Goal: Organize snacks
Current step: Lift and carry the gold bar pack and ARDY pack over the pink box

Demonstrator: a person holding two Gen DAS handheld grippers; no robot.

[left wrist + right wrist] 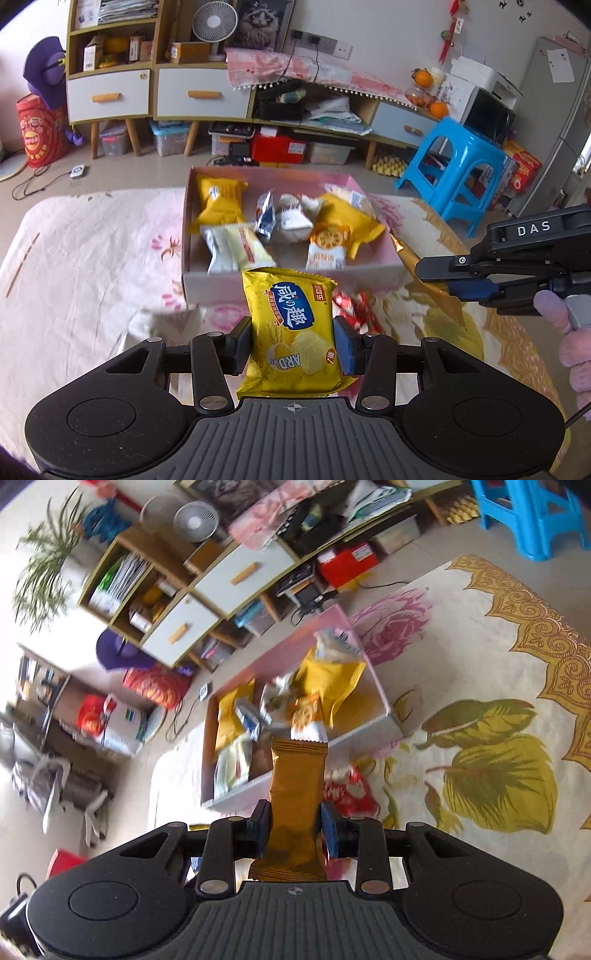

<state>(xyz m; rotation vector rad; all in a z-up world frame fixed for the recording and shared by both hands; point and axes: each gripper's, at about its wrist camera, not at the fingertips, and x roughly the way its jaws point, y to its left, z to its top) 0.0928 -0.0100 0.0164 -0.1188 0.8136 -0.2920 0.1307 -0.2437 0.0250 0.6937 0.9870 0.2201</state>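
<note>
My left gripper (293, 345) is shut on a yellow cracker packet (291, 325), held above the flowered bedsheet just short of the pink box (207, 291). The box holds several snack packets, yellow, white and silver. My right gripper (295, 830) is shut on a gold-brown snack bar (297, 786), lifted near the pink box (384, 705). In the left wrist view the right gripper (439, 275) comes in from the right with the gold bar (424, 273) at the box's near right corner. A red-and-white wrapper (352, 310) lies on the sheet beside the box.
The bed's flowered sheet (92, 251) spreads left and right of the box. Beyond the bed's edge stand a blue plastic stool (454, 173), a low cabinet with drawers (199, 94) and storage bins on the floor. A gloved hand (569, 332) holds the right gripper.
</note>
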